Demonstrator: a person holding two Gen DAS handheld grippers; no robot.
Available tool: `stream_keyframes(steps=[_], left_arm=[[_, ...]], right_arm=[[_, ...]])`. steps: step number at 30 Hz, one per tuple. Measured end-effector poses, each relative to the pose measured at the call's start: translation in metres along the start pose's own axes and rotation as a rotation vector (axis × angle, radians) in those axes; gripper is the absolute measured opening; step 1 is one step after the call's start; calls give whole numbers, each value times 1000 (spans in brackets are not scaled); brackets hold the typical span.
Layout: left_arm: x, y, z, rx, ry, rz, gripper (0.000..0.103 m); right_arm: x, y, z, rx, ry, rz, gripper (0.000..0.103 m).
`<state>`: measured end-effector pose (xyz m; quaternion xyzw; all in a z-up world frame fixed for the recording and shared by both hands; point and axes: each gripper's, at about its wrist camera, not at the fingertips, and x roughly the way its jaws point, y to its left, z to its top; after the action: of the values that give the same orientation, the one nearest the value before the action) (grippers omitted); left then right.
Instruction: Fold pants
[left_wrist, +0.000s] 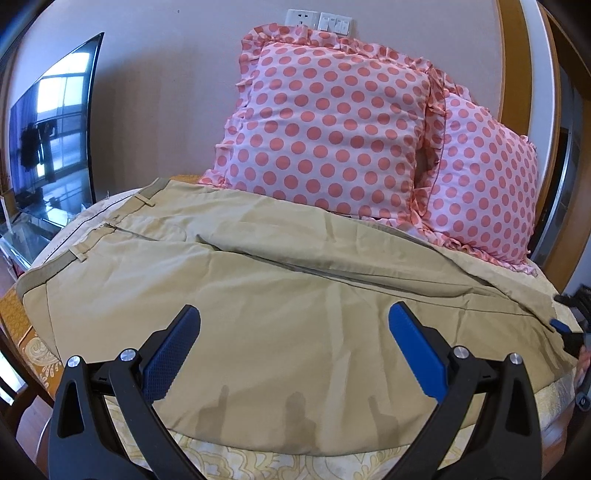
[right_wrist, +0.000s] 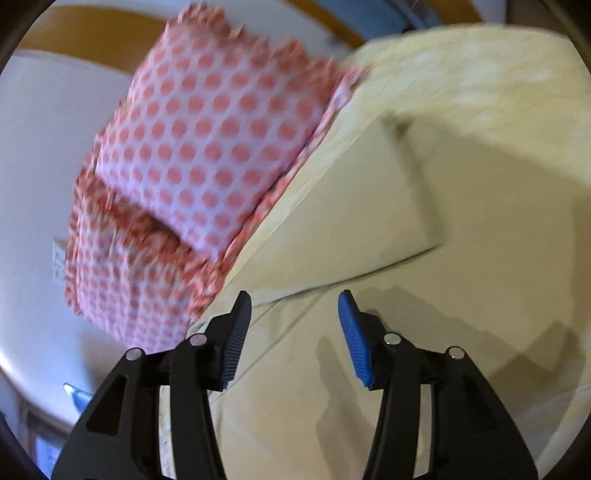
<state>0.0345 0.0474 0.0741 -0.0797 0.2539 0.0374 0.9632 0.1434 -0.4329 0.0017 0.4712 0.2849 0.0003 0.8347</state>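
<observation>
Both tools, left (left_wrist: 293, 332) and right (right_wrist: 294, 317), hang released, ribbed blue pads spread, above smooth, creased khaki pants (left_wrist: 258, 266) beside frilled polka-dot pillows (left_wrist: 332, 122).

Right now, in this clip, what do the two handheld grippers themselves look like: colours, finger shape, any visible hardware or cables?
Both look alike. The left gripper and right gripper each have matte black plastic arms with triangular cut-outs, round silver bolts at the joints, and two tapering fingers faced with blue textured pads, ribbed along one edge. No cables, labels or sleeves are visible in either wrist view.
</observation>
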Motion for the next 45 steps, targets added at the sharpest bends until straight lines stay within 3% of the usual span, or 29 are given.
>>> stream_keyframes(steps=[5,6,11,15,19,22,25,29,32,39,42,44,45], left_arm=[[0,-2,-2,6,7,-1,102],[0,-1,-3,7,9,1,102],[5,7,-4,-19,23,11,102],[7,11,-5,-26,28,4,102],[5,17,-2,-21,25,-36,102],[4,30,3,-66,21,-128,102],[9,43,16,-128,32,-165,102],[38,60,51,-211,79,-208,102],[78,71,81,-247,149,-192,102],[201,93,140,-323,322,-41,101],[254,106,148,-368,410,64,93],[280,113,147,-374,465,143,71],[292,119,145,-382,492,154,45]], right_arm=[[47,9,0,48,89,-66,49],[51,8,1,64,85,-77,45],[42,-13,3,210,-39,-85,28],[39,-28,6,247,-143,-102,3],[25,-31,12,232,-206,19,2],[-16,-20,9,133,-292,111,1],[-55,-21,-5,84,-346,152,1],[-72,-35,-20,72,-344,132,1],[-68,-46,-23,97,-318,131,1],[-71,-47,-24,72,-311,149,1],[-71,-45,-23,54,-304,146,1],[-69,-46,-21,54,-295,144,2],[-69,-46,-20,53,-294,140,2]])
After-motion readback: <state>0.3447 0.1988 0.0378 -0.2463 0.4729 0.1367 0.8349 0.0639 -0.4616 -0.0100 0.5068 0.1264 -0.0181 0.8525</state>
